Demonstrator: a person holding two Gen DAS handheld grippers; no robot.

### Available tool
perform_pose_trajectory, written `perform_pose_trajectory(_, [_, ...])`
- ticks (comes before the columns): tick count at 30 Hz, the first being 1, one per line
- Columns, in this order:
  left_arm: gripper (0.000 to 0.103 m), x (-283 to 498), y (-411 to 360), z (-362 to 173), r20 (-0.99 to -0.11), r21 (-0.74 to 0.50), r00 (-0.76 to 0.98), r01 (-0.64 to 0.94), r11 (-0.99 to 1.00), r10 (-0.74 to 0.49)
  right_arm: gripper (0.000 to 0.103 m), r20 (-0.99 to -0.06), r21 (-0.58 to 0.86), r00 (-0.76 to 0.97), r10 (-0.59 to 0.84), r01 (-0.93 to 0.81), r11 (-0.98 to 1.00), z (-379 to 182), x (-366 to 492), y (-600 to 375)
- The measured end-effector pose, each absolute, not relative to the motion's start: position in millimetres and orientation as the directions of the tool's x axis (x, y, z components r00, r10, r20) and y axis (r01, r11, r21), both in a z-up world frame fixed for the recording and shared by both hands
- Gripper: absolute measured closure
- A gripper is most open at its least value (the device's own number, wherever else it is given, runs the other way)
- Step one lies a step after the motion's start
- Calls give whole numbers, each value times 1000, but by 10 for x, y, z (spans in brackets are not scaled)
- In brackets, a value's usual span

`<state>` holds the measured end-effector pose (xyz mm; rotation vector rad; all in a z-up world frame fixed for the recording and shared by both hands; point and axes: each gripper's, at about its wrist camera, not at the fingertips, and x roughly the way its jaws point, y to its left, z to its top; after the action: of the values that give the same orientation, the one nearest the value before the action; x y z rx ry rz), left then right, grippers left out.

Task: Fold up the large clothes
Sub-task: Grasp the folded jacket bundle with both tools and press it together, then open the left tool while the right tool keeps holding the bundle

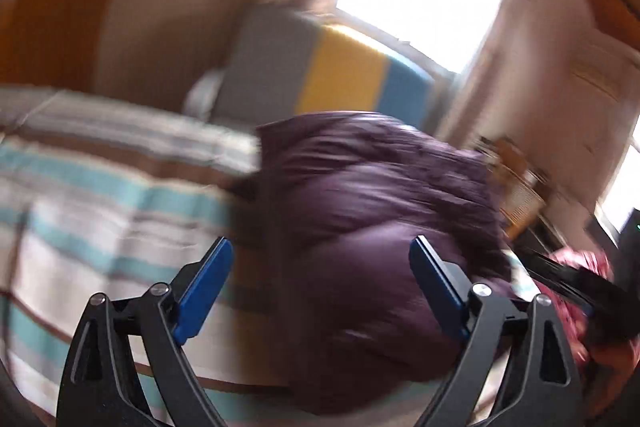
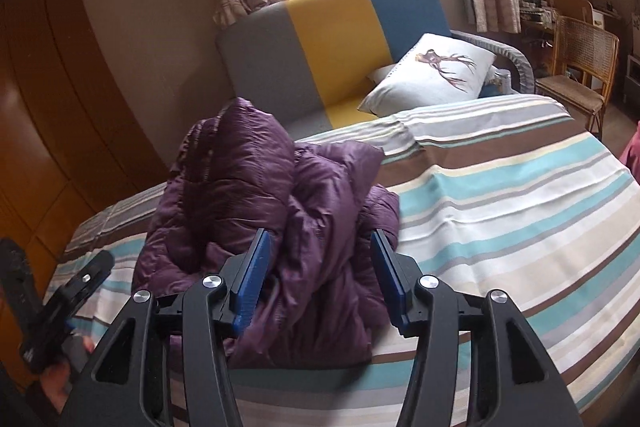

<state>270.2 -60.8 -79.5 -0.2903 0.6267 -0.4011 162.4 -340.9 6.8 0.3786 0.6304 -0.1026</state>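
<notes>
we saw the purple puffer jacket (image 2: 272, 227) heaped in a rumpled mound on the striped bedspread (image 2: 520, 211), near the bed's left side. our right gripper (image 2: 316, 267) stood spread just over its near edge, pads clear of the cloth. the left gripper (image 1: 320, 291) (its view badly blurred) was spread wide too, pinching nothing, the jacket beyond its fingers.
</notes>
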Motion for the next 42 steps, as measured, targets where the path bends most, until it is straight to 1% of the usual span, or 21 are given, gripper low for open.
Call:
perform_pose_trajectory(1, [26,2778,-545,-874,-530,-394,730,238,888,-431,51,-589,314,807,32,192,930,92,1650,-3365])
perform_pose_trajectory(2, [28,2907,-493,-967,-565,-411,708,204,889,-424,54,-587,315,808,50,172,933,109,1702,-3313])
perform_pose_trajectory(3, [31,2948,-535,-1034,-583,-410,693,200,890,-424,57,-588,312,807,58,160,937,114,1736,-3275])
perform_pose_trajectory(4, [37,3005,-594,-1089,-603,-404,667,219,888,-438,61,-596,304,800,65,150,941,109,1791,-3236])
perform_pose_trajectory(5, [39,3019,-697,-1118,-609,-398,653,240,886,-450,66,-603,304,794,76,141,942,96,1836,-3212])
perform_pose_trajectory(6, [45,3000,-817,-1126,-611,-385,648,258,886,-454,69,-609,309,788,89,133,942,78,1885,-3203])
perform_pose_trajectory(7, [55,2985,-918,-1117,-607,-371,646,284,884,-463,77,-618,307,781,93,131,943,59,1930,-3203])
perform_pose_trajectory(8, [62,2968,-1008,-1103,-603,-367,638,310,877,-478,82,-630,288,773,78,138,948,39,1979,-3211])
perform_pose_trajectory(10, [80,2953,-1235,-1046,-607,-318,639,350,881,-473,84,-644,252,764,39,164,954,3,2031,-3268])
perform_pose_trajectory(12, [84,2952,-1481,-963,-611,-248,647,392,886,-456,84,-668,245,744,8,211,946,-101,2095,-3409])
perform_pose_trajectory(15, [85,2951,-1734,-904,-631,-156,639,451,879,-440,84,-708,234,705,-35,281,931,-319,2177,-3624])
perform_pose_trajectory(17, [85,2926,-1894,-907,-650,-94,633,482,871,-421,84,-736,250,676,-31,314,916,-543,2229,-3743])
perform_pose_trajectory(20, [84,2891,-2087,-936,-670,-11,633,515,857,-389,84,-742,296,670,-7,336,894,-816,2246,-3855])
perform_pose_trajectory(23, [84,2810,-2176,-974,-665,43,654,516,856,-361,84,-733,283,680,-23,335,899,-911,2251,-3847])
perform_pose_trajectory(25, [84,2783,-2165,-977,-660,40,661,505,862,-357,84,-727,275,686,-29,331,903,-887,2228,-3844])
perform_pose_trajectory(27, [84,2787,-2148,-954,-659,23,661,496,868,-360,84,-714,298,700,-20,329,896,-803,2135,-3872])
perform_pose_trajectory(30, [84,2819,-2145,-944,-661,13,657,493,870,-363,84,-675,313,736,-47,344,885,-579,1962,-3936])
perform_pose_trajectory(32, [84,2815,-2148,-935,-661,12,657,491,871,-361,84,-632,295,769,-93,350,889,-363,1886,-3919])
perform_pose_trajectory(35, [84,2858,-2139,-969,-664,6,655,488,873,-361,84,-592,255,798,-114,319,913,-90,1939,-3789])
perform_pose_trajectory(39, [84,2877,-2139,-991,-666,9,655,486,874,-357,84,-633,183,769,-88,259,949,-32,2389,-3615])
perform_pose_trajectory(42, [84,2898,-2133,-1010,-667,6,654,484,875,-357,84,-685,118,719,-119,271,955,-251,2728,-3596])
